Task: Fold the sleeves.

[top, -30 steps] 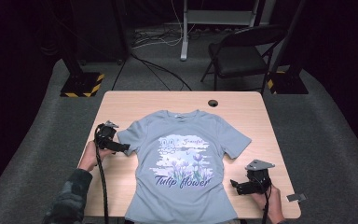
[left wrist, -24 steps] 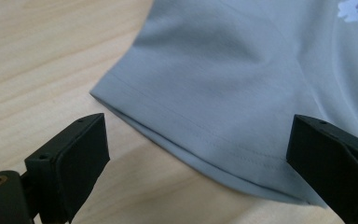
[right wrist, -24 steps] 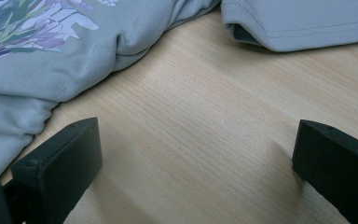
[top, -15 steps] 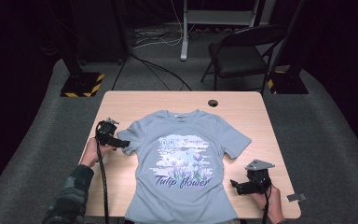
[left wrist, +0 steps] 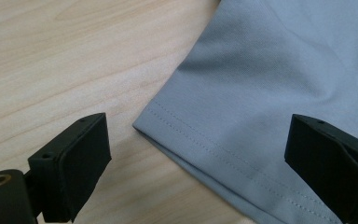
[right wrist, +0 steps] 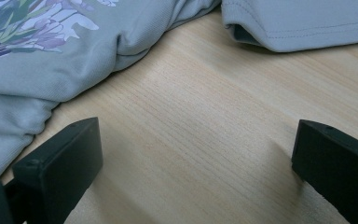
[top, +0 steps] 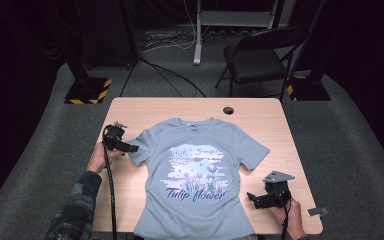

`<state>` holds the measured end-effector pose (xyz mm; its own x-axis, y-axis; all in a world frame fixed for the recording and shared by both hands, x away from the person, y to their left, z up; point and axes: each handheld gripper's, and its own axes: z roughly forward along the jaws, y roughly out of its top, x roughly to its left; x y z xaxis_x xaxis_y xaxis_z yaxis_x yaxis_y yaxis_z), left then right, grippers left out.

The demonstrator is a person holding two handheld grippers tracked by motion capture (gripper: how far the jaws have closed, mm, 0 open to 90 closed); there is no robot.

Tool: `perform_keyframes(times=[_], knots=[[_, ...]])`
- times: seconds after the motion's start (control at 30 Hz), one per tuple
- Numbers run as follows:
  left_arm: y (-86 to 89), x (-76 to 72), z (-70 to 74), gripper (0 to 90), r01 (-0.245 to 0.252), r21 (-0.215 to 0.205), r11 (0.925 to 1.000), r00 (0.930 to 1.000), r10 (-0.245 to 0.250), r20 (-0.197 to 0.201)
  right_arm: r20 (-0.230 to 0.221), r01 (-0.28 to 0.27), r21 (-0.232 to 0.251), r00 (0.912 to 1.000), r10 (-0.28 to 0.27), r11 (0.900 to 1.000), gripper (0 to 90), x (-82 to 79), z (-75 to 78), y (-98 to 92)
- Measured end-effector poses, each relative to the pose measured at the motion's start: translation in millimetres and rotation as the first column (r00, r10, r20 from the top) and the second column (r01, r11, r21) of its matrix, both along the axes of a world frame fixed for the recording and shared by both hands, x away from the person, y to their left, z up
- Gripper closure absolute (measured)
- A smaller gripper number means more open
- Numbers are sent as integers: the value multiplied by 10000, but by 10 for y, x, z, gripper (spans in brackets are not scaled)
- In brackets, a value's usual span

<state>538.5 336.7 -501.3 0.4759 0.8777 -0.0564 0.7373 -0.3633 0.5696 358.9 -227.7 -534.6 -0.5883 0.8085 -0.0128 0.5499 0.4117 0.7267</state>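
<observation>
Both tools gaping — left tool [top: 132, 148] at shirt's [top: 195, 170] 9 o'clock sleeve [left wrist: 242, 107]; straddle hem, pinch both layers — right tool [top: 252, 196] idle.

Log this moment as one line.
left gripper: open at T-shirt sleeve hem | right gripper: open over table, beside shirt

Bare table [top: 145, 112] around the T-shirt [top: 195, 175]

Bright table, dark surroundings, soft shadows
</observation>
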Motion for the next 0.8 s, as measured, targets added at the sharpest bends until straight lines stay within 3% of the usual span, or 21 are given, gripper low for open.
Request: perform_keyframes(times=[0.1,0.33,0.8], knots=[[29,41,-5,74,-164,-121,9998,9999,164,-41,-1,-1,-2,10000,1,10000,8,0,0,0],[44,82,-40,144,-152,45,9999,9998,153,-144,2,-11,2,10000,11,10000,9,0,0,0],[43,71,-18,402,-53,298,9995,10000,52,30,4,-16,4,10000,16,10000,10,0,0,0]])
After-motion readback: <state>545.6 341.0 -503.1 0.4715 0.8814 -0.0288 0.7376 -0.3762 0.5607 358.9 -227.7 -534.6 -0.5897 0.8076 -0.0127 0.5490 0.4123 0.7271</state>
